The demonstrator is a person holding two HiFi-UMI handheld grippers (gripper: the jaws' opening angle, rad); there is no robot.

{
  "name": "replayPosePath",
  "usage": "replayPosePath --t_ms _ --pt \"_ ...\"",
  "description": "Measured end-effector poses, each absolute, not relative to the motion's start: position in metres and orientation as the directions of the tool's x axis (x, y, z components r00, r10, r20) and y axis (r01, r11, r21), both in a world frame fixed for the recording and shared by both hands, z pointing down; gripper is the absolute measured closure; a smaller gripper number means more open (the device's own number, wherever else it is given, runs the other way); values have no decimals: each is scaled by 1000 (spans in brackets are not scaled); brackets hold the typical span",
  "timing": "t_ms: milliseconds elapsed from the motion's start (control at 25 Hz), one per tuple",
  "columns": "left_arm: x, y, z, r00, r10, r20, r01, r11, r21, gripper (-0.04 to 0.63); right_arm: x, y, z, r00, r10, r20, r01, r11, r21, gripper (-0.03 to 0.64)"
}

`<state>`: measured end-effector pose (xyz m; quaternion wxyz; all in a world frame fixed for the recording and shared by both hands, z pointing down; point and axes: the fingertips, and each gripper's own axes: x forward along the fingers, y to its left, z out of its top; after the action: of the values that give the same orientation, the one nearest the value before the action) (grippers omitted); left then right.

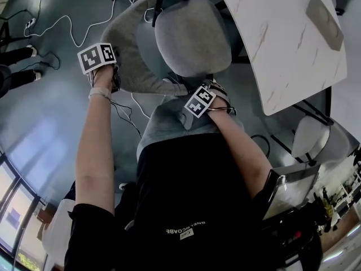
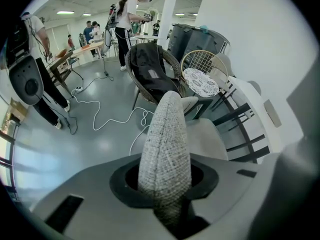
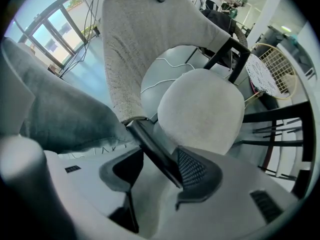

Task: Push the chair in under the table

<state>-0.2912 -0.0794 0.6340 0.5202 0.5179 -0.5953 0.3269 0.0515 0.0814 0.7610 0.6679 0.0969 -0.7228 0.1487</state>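
Note:
A grey fabric chair stands in front of me, its round seat (image 1: 192, 35) next to the white marble table (image 1: 282, 49) at the upper right. My left gripper (image 1: 110, 79) grips the left end of the curved backrest (image 1: 132, 55); in the left gripper view the backrest's edge (image 2: 165, 144) stands pinched between the jaws of the left gripper (image 2: 164, 184). My right gripper (image 1: 207, 99) is at the backrest's right end. There a black frame bar (image 3: 152, 146) runs between the jaws of the right gripper (image 3: 157, 171), against the right pad (image 3: 192, 169), with a gap to the left one.
White cables (image 1: 67, 24) trail over the blue-grey floor to the left. A grey flat object (image 1: 325, 16) lies on the table. The table's black legs (image 3: 280, 129) stand beyond the seat. A dark wicker chair (image 2: 150, 69) and people (image 2: 127, 19) are farther off. Another pale chair (image 1: 310, 134) is at the right.

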Motion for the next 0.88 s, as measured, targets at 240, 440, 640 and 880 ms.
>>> replayPosePath --t_ms 240,440,640,880 --pt "-266 -94 635 83 -275 958 -960 234 150 480 74 70 754 -56 58 997 -366 928 -74 411" --pt "-245 -103 635 82 -273 958 -962 229 148 480 95 62 749 -34 64 997 -383 921 -72 411" --pt "-230 -112 637 82 -275 958 -964 222 146 480 109 54 752 -33 65 997 -366 928 -72 410" --pt "-216 -110 636 68 -271 960 -960 244 136 480 126 47 751 -34 67 997 -349 934 -75 407"
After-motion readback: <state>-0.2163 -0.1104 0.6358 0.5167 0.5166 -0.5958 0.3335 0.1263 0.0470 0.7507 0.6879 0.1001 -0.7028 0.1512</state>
